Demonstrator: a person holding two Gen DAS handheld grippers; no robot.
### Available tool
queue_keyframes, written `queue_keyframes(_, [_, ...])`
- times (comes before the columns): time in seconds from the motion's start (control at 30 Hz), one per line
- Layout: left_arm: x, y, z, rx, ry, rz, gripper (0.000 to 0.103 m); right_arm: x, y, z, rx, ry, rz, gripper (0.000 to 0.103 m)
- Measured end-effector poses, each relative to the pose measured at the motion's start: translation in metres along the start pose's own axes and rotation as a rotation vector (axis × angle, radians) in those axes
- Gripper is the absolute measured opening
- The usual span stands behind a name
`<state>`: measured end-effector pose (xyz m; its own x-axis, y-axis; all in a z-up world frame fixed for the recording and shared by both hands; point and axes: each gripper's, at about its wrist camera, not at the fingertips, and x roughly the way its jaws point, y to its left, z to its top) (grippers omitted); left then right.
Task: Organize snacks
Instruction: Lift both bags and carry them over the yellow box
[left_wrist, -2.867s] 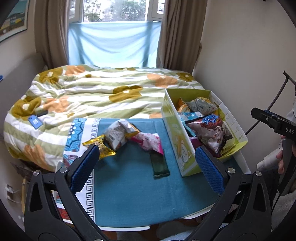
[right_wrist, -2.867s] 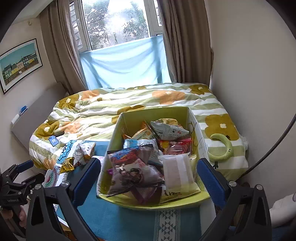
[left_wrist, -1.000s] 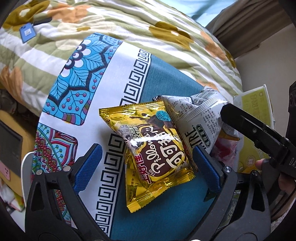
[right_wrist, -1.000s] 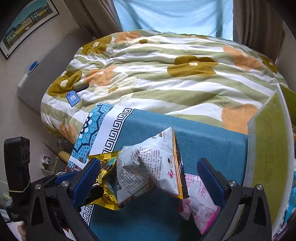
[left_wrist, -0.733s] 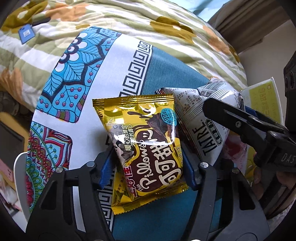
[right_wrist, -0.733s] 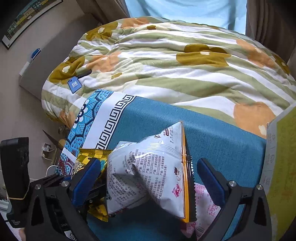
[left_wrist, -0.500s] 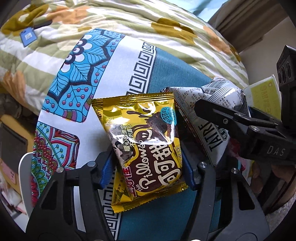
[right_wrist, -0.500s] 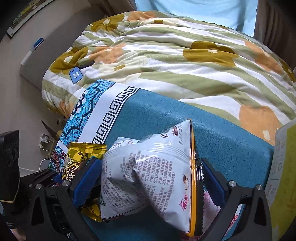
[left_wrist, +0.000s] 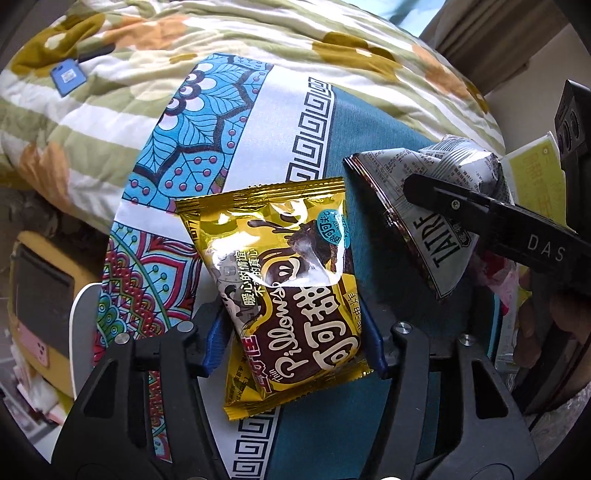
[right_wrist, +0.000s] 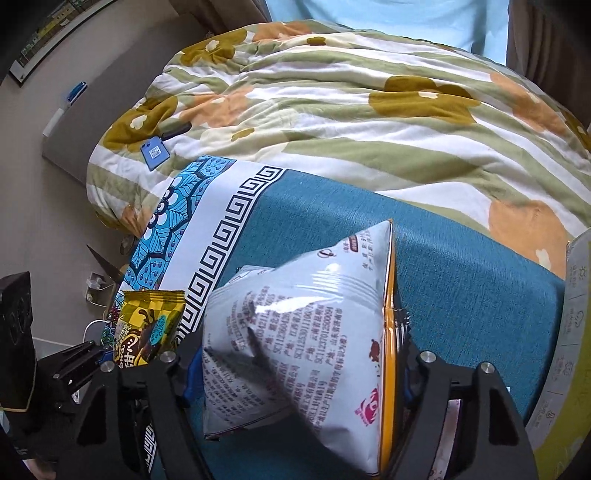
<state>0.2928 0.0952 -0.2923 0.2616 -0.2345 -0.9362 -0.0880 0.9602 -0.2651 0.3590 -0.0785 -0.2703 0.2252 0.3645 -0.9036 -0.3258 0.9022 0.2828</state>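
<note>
Teal tablecloth (right_wrist: 461, 280): my left gripper (left_wrist: 295, 332) clamps gold packet (left_wrist: 280, 280), right gripper (right_wrist: 299, 373) clamps white bag (right_wrist: 306, 339); boxing both remains.

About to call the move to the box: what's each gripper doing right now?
Left gripper: closed on the gold Pillows snack packet.
Right gripper: closed on the white puffed snack bag.

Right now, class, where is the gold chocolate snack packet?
The gold packet is in the left gripper, over the patterned edge of the tablecloth. The white chip bag held by the right gripper is beside it.
</note>
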Motion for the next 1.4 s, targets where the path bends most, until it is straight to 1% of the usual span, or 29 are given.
queue_keyframes(0.23, [-0.033, -0.003, -0.007, 0.06, -0.046, 0.002, 0.055, -0.028, 0.006, -0.01, 0.056, -0.068, 0.005, 0.07])
queue_keyframes(0.47, [-0.09, -0.015, -0.016, 0.168, -0.139, -0.006, 0.055, -0.077, 0.027, -0.027, 0.078, -0.164, -0.008, 0.07])
queue_keyframes(0.67, [-0.143, -0.029, -0.025, 0.281, -0.231, -0.018, 0.055, -0.13, 0.053, -0.047, 0.116, -0.291, -0.031, 0.07])
queue_keyframes(0.77, [-0.166, -0.039, -0.027, 0.335, -0.273, -0.045, 0.055, -0.156, 0.064, -0.058, 0.149, -0.348, -0.058, 0.07])
queue_keyframes(0.87, [-0.182, -0.057, -0.026, 0.412, -0.298, -0.078, 0.055, -0.18, 0.068, -0.07, 0.188, -0.398, -0.088, 0.07])
queue_keyframes(0.97, [-0.191, -0.085, -0.02, 0.483, -0.314, -0.099, 0.055, -0.204, 0.065, -0.083, 0.239, -0.442, -0.13, 0.07])
queue_keyframes(1.1, [-0.199, -0.132, -0.009, 0.524, -0.327, -0.158, 0.055, -0.239, 0.046, -0.1, 0.289, -0.496, -0.174, 0.07])
queue_keyframes(1.23, [-0.196, -0.196, 0.0, 0.57, -0.337, -0.198, 0.055, -0.277, 0.009, -0.112, 0.325, -0.542, -0.231, 0.07])
queue_keyframes(1.33, [-0.184, -0.247, 0.01, 0.582, -0.342, -0.209, 0.055, -0.305, -0.026, -0.118, 0.339, -0.585, -0.264, 0.07])
queue_keyframes(1.4, [-0.175, -0.28, 0.017, 0.589, -0.337, -0.218, 0.055, -0.319, -0.053, -0.118, 0.343, -0.593, -0.284, 0.07])
